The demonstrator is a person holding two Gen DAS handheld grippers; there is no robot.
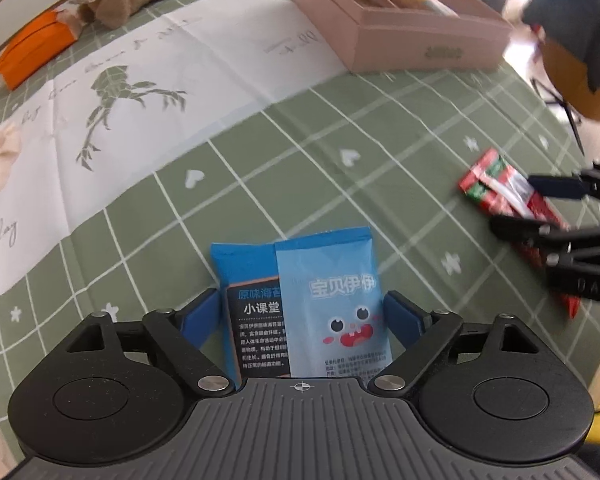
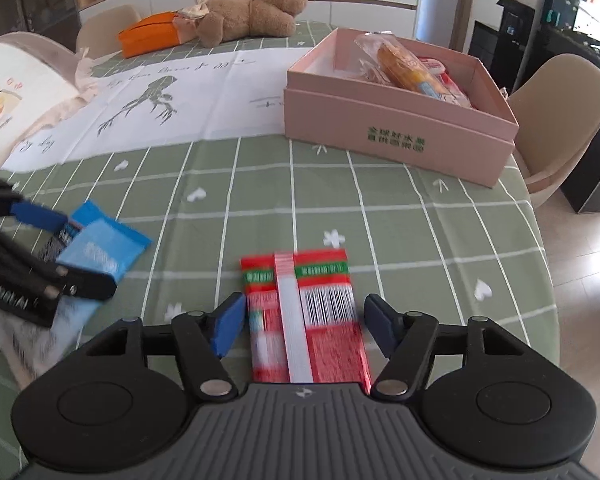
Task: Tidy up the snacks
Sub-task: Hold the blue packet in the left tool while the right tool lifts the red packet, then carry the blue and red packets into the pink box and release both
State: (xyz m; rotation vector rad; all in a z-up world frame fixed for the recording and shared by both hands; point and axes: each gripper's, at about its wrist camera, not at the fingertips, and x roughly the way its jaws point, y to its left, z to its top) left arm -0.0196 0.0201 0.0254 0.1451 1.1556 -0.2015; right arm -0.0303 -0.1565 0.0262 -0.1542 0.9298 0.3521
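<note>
Bright daylight from the right, soft shadows, fisheye bending at edges, motion blur on near packets.

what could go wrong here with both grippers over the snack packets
The left gripper straddles two overlapping blue packets; closing might catch only one, or let the other slide out. The right gripper stands open around the flat red packet, which may buckle rather than lift. The pink box already holds snacks, so added packets could pile unevenly.
</note>
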